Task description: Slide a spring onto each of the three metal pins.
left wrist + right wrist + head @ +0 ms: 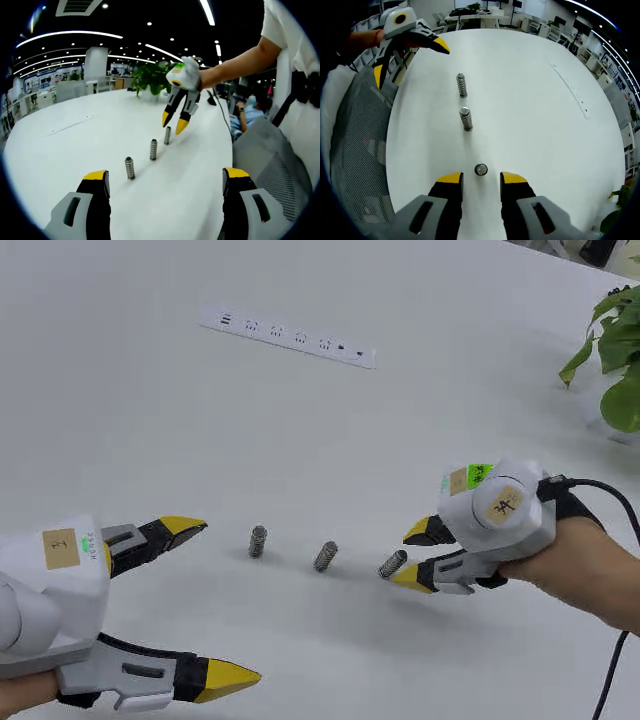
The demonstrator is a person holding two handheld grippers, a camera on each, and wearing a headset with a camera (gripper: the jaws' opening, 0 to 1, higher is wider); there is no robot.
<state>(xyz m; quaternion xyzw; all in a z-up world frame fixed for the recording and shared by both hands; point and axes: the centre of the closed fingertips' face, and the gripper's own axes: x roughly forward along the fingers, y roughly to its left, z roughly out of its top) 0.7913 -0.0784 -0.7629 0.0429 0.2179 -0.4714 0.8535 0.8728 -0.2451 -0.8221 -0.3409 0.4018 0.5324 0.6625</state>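
Observation:
Three short metal pins stand in a row on the white table [150, 420], each with a grey spring around it: left pin [258, 541], middle pin [325, 556], right pin [393, 563]. My right gripper [410, 555] is open, its yellow tips just right of the right pin. In the right gripper view that pin's top [480, 169] sits between the tips of my right gripper [481, 177] without touching them. My left gripper [210, 602] stands wide open and holds nothing, to the left of the row. The left gripper view looks past the left gripper [165, 175] along the row to the nearest pin [130, 168].
A white power strip [288, 337] lies at the back of the table. A leafy plant [615, 350] stands at the far right edge. A black cable [610, 660] trails from my right hand. A grey mesh chair [355, 150] stands beside the table.

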